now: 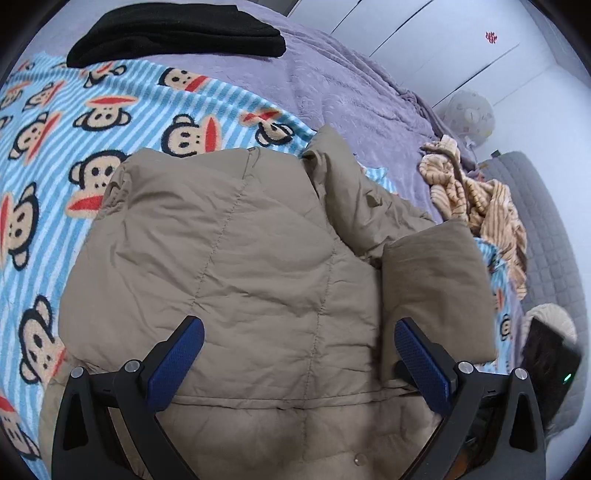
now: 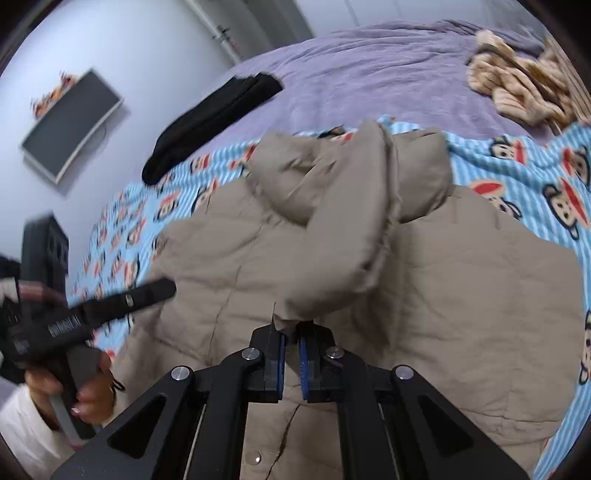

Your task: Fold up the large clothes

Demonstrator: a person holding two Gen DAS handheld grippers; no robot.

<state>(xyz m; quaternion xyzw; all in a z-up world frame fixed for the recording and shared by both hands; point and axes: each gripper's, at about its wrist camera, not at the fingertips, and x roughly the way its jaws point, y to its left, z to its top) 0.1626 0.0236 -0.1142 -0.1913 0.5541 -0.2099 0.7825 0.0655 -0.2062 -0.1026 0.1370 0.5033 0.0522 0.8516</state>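
Observation:
A large tan puffer jacket (image 1: 236,258) lies spread on a blue striped monkey-print blanket (image 1: 55,147) on the bed. My left gripper (image 1: 299,332) is open and empty just above the jacket's body, its blue pads (image 1: 177,365) wide apart. In the right wrist view my right gripper (image 2: 291,332) is shut on the cuff end of the jacket's sleeve (image 2: 343,254), which is lifted and drawn across the jacket (image 2: 461,314) toward me. The left gripper (image 2: 110,306) also shows there at the left, held in a hand.
A folded black garment (image 1: 177,33) lies at the far side on the purple bedcover (image 1: 351,96). A crumpled beige striped garment (image 1: 476,199) lies at the bed's right. A grey quilted mat (image 1: 546,236) and white wardrobe doors are beyond. A dark wall screen (image 2: 70,125) is left.

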